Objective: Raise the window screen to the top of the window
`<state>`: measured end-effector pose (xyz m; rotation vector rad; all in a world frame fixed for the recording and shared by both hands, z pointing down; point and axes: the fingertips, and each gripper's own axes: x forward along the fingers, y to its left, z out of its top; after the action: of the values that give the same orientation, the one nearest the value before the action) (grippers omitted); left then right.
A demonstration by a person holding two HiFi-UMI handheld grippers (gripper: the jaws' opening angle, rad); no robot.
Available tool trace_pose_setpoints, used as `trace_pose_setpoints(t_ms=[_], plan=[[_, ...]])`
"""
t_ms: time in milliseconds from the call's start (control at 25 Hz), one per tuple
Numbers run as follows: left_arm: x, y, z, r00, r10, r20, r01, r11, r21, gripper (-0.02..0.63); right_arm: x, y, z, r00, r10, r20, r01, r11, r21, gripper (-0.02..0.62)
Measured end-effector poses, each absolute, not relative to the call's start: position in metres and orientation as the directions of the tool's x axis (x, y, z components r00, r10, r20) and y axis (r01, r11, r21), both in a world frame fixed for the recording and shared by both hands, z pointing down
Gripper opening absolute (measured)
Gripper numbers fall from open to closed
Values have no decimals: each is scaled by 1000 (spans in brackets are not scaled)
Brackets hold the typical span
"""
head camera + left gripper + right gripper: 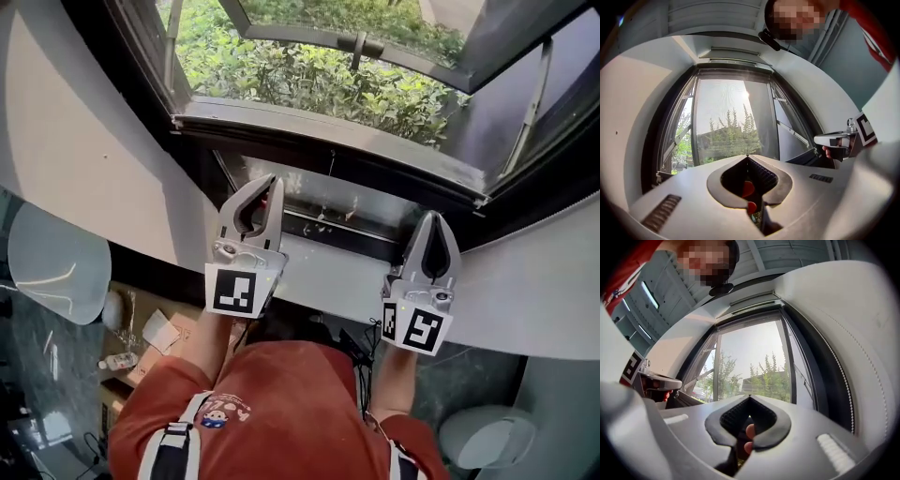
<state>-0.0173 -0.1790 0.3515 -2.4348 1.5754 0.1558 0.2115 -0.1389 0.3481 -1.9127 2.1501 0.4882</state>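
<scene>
By sill (328, 127) edge, L claw (270, 190), R claw (433, 223) closed, apart.

Walls: white wall (56, 141) on both sides of the window (309, 131)
Window: dark frame; one pane stands open outward; white sill (525, 300) below it
Outside: green shrubs (309, 80) just under the opening; trees (773, 371) and a building (726, 138) further off
Light: bright daylight from a pale sky (750, 338)
Floor: dark marbled floor (37, 366); a cardboard box (150, 333) at the left
</scene>
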Motion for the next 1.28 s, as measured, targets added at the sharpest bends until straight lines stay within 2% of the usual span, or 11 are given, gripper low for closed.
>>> trace_pose_setpoints(t_ms=[680, 1080, 1200, 1240, 1280], plan=[[1, -223, 359, 379, -902, -204, -922, -350, -166, 6, 221, -184, 365, -174, -919, -353, -983, 144, 110, 9], [-15, -243, 371, 402, -902, -159, -897, -352, -269, 8, 196, -199, 366, -209, -927, -310, -968, 152, 198, 11], [-14, -246, 373, 435, -876, -206, -872, -352, -341, 27, 185, -203, 370, -250, -928, -275, -947, 175, 268, 11], [-14, -246, 374, 445, -868, -219, -863, -351, -362, 41, 180, -205, 370, -267, -927, -262, -937, 187, 294, 23], [-14, -248, 377, 452, -872, -187, -849, -357, -390, 49, 175, -206, 370, -283, -925, -251, -927, 197, 319, 62]])
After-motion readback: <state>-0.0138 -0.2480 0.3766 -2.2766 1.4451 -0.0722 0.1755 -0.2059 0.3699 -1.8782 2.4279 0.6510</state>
